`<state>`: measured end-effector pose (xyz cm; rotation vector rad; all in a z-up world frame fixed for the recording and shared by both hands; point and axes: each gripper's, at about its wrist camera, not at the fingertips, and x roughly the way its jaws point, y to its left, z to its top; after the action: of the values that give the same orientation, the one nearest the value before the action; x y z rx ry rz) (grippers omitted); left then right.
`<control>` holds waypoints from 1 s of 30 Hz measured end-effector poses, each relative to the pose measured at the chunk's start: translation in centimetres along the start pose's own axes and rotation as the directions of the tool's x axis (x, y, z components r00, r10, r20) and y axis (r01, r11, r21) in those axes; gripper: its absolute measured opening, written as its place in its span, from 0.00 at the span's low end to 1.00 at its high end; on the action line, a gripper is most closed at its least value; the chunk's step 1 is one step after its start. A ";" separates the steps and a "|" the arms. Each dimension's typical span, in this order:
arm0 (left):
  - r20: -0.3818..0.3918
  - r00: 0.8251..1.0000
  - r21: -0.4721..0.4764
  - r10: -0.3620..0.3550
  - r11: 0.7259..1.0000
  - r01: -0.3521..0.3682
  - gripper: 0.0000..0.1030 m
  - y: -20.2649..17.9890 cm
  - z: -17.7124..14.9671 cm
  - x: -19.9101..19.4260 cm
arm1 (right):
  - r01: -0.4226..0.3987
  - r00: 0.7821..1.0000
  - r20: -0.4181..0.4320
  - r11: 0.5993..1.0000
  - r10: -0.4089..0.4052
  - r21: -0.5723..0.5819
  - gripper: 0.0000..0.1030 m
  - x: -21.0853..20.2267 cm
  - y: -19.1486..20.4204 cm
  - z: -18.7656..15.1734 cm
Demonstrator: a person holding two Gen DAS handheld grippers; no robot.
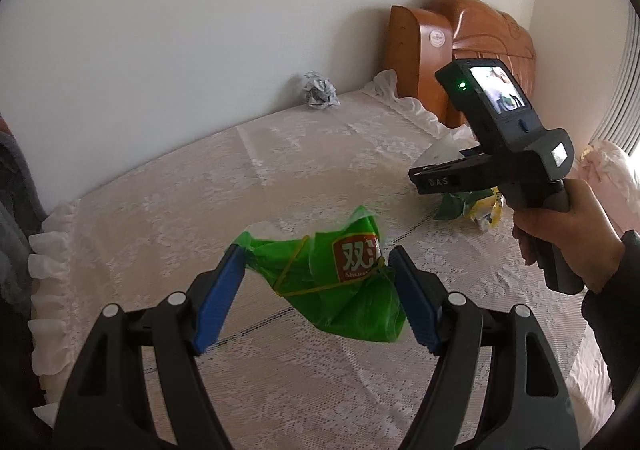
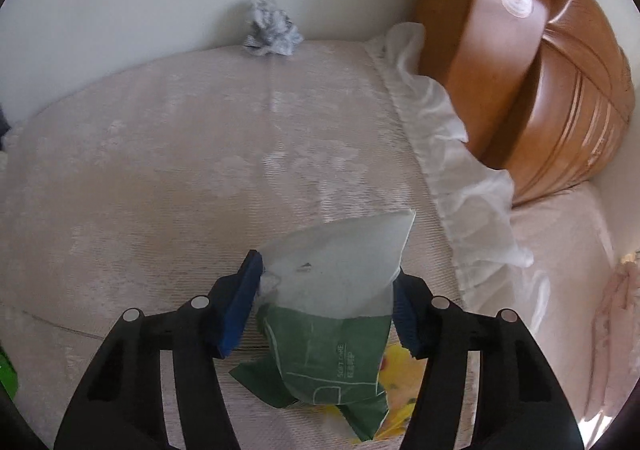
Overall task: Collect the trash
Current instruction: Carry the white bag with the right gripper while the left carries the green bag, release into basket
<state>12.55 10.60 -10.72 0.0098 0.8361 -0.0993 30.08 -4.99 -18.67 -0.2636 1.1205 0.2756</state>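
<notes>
Green wrapper (image 1: 340, 282) in left gripper (image 1: 316, 290) fingers (image 1: 218, 302)

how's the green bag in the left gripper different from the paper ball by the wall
The green bag is glossy plastic with a red label; the paper ball is grey-white printed paper. The bag hangs off the bedspread between the left hand-held gripper pads; the ball rests on the bedspread against the wall. The bag is loosely crumpled, the ball tightly wadded. Both are crumpled trash.

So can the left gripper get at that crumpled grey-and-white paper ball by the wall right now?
Probably not yet. The left gripper is already clamped on a green plastic bag, and the paper ball lies well beyond it across the lace-covered bed. Nothing blocks the way, though.
</notes>
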 end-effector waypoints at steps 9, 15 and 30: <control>0.005 1.000 0.020 -0.008 1.000 0.008 0.69 -0.6 -0.4 -1.7 | -0.240 0.964 0.149 0.962 0.221 0.128 0.59 -7.1 -0.2 -2.1; 0.019 0.997 0.089 -0.079 0.993 0.077 0.69 -4.3 -1.3 -5.1 | -0.276 0.948 0.215 0.942 0.234 0.192 0.59 -14.5 -2.3 -10.0; -0.096 0.922 0.287 -0.376 0.876 0.388 0.69 -20.9 -7.4 -11.7 | -0.078 0.994 0.108 0.840 0.023 0.536 0.60 -26.2 -13.0 -37.0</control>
<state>-2.65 -8.87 -6.32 0.1347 0.8452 -0.6038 -7.35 -32.06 -9.18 0.2832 1.0637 0.0078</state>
